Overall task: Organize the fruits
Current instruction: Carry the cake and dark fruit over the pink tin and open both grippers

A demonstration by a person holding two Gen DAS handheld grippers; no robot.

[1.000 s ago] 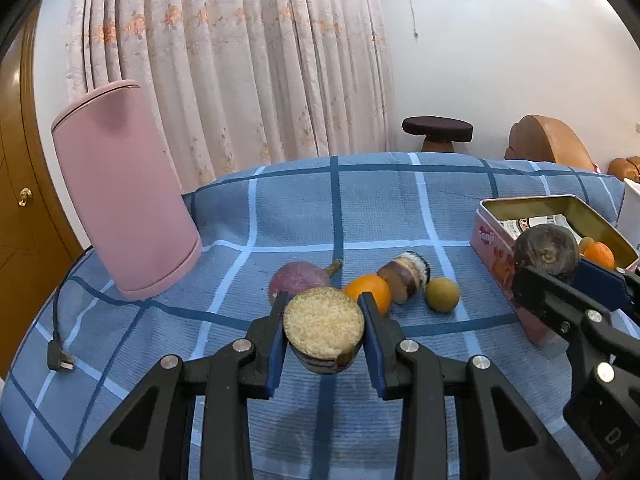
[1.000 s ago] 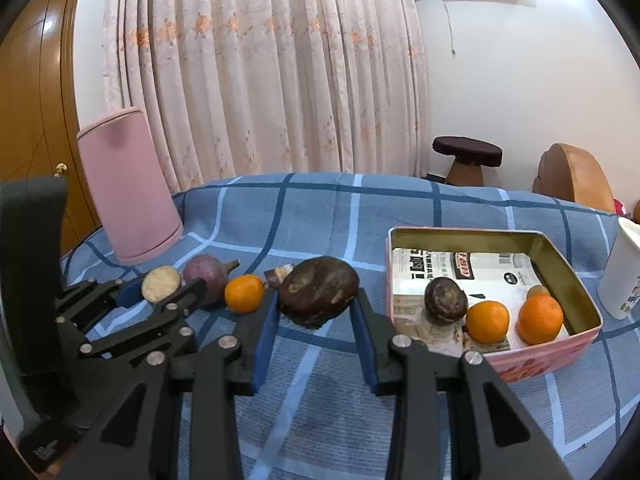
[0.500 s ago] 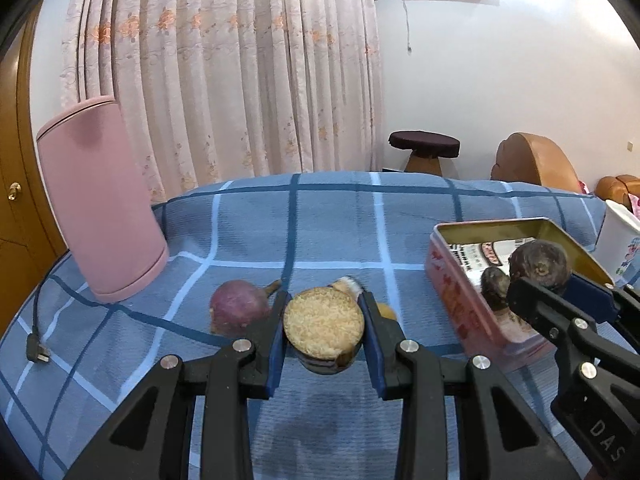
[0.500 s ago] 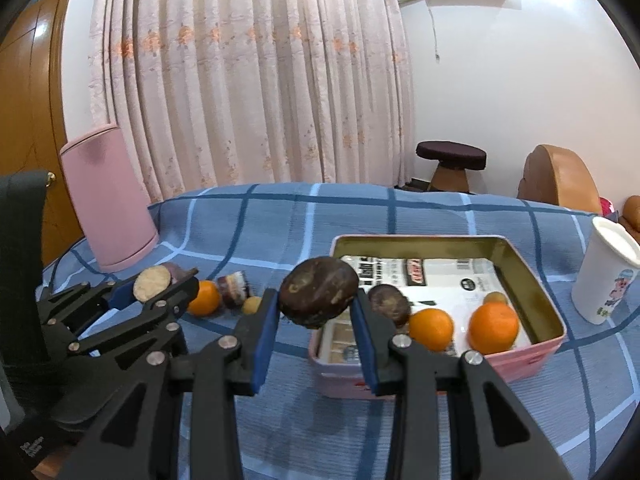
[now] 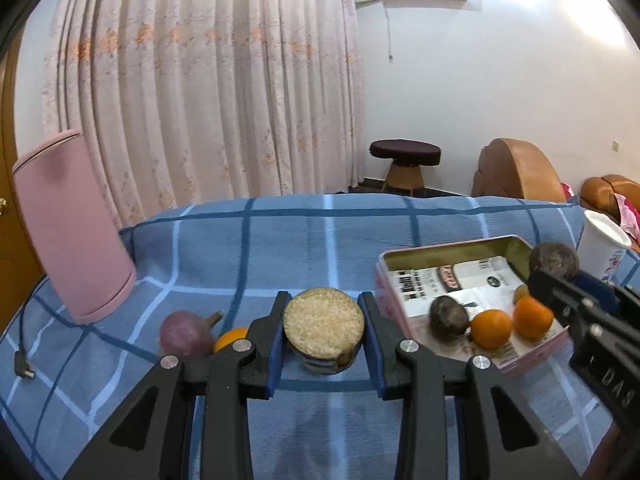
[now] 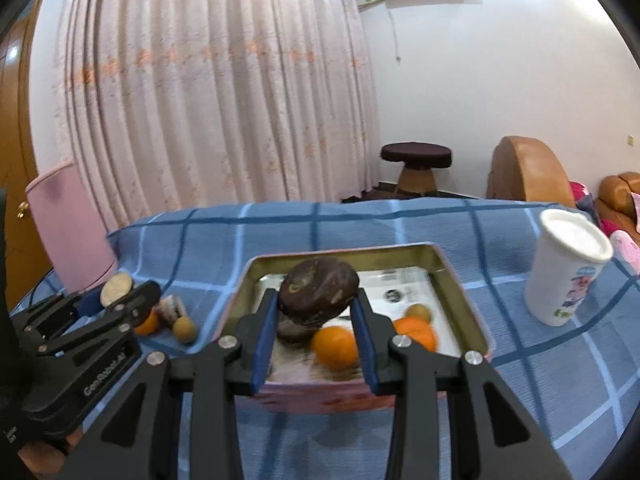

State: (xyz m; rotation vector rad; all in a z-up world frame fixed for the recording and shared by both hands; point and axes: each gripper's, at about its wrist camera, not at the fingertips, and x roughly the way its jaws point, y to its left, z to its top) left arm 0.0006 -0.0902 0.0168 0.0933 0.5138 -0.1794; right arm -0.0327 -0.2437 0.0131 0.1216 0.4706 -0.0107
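Above the blue plaid cloth (image 5: 320, 248), my left gripper (image 5: 323, 338) clamps a cut fruit half (image 5: 323, 326), left of the tin (image 6: 256, 276). Right of it, my right gripper (image 6: 316, 328) pinches a dark fruit (image 6: 318, 290) over the tin's oranges (image 6: 335, 347).

The cut fruit (image 5: 324, 322) shows a pale, grainy, round cut face toward the camera and is clamped between the left tongs (image 5: 324, 344). The dark brown, wrinkled fruit (image 6: 318, 292) is clamped between the right tongs (image 6: 316, 344), above the near part of the pink tin (image 6: 468, 312). The tin, lined with printed paper, holds a dark round fruit (image 5: 449, 315), two oranges (image 5: 491, 329) and a small tan fruit (image 6: 419, 312). On the table lie a purple fruit (image 5: 185, 334), an orange (image 5: 230, 338) and a small tan round fruit (image 6: 185, 330).
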